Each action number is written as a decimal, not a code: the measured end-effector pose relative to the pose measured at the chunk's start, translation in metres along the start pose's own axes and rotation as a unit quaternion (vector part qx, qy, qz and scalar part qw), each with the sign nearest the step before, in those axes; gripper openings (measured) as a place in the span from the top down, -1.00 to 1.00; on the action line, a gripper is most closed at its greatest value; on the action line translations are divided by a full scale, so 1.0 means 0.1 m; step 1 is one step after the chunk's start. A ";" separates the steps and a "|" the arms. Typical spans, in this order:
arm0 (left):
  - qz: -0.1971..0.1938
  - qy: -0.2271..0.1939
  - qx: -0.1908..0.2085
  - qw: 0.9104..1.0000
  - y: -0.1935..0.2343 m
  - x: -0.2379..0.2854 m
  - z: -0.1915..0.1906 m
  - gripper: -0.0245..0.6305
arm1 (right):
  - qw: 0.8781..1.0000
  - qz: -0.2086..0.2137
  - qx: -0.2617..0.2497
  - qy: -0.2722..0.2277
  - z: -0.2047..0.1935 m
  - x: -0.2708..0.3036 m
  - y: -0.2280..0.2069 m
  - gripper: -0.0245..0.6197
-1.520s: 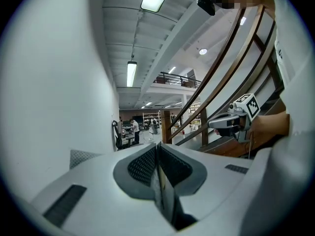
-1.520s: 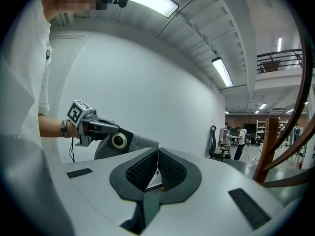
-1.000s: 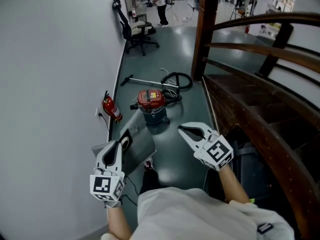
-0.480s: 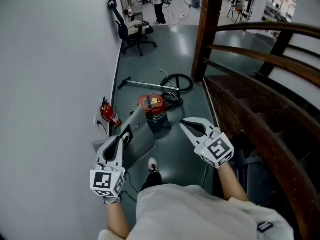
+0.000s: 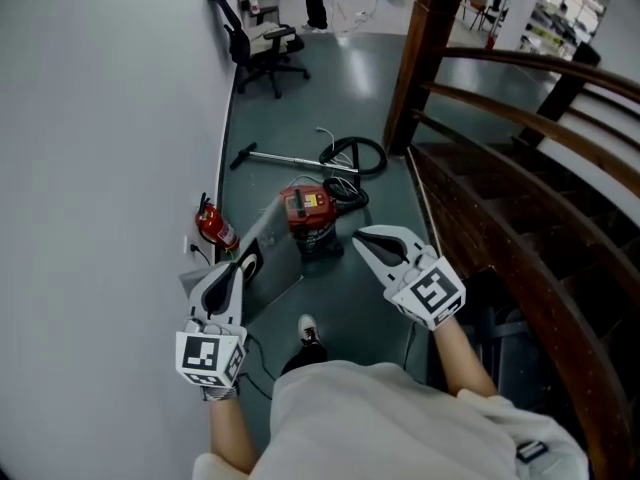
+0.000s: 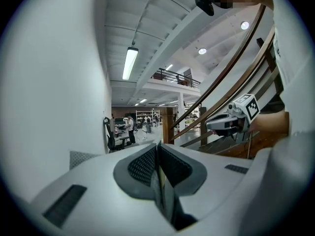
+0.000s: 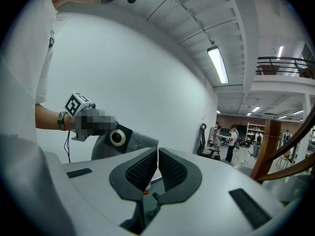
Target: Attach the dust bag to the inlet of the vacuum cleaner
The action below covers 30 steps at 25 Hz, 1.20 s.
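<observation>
At the left wall: a red fire extinguisher (image 5: 213,228) stands on the floor against the white wall; farther up the wall sits a black office chair (image 5: 262,53).
Left gripper (image 5: 237,266): jaws pressed together on a thin edge of the dust bag, seen as a pale strip pinched between the pads (image 6: 158,173) in the left gripper view.
Dust bag (image 5: 272,256): a flat grey sheet with a black collar and a round hole, held up off the floor. It hangs from the left gripper and is not on the vacuum cleaner. The right gripper view shows the collar's ring (image 7: 117,137).
Shoe (image 5: 310,330): a white toe on the dark green floor, below the bag.
Vacuum cleaner (image 5: 308,213): a red-topped canister upright on the floor, ahead and between the two grippers.
Hose and wand: the black hose (image 5: 352,155) lies coiled behind the canister, and the wand (image 5: 285,158) lies flat to its left.
Right gripper (image 5: 366,238): jaws closed, pads meeting, nothing held.
Staircase (image 5: 520,238): dark wooden railing and steps fill the right side.
</observation>
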<state>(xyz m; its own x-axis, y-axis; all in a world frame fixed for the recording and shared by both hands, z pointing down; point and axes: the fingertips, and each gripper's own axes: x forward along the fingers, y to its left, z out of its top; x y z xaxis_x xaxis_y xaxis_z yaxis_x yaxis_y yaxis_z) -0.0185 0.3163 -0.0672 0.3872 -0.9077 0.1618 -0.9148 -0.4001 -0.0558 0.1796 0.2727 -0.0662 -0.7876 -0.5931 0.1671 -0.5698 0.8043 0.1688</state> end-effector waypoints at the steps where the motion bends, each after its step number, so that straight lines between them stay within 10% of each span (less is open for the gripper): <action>1: 0.000 0.001 -0.002 1.000 0.05 0.05 -0.01 0.85 | 1.000 -0.001 0.004 0.002 -0.01 0.05 -0.04 0.83; 30: 0.031 0.032 -0.038 0.998 1.26 0.67 -0.36 0.85 | 0.998 -0.003 0.038 0.054 -0.30 1.22 -0.50 0.83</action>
<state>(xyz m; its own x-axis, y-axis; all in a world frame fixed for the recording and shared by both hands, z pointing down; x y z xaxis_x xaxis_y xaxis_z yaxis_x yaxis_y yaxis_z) -0.1121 0.2093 -0.0283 0.3226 -0.9196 0.2241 -0.9441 -0.3295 0.0072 0.1186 0.1590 -0.0246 -0.7574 -0.5944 0.2702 -0.5931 0.7994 0.0959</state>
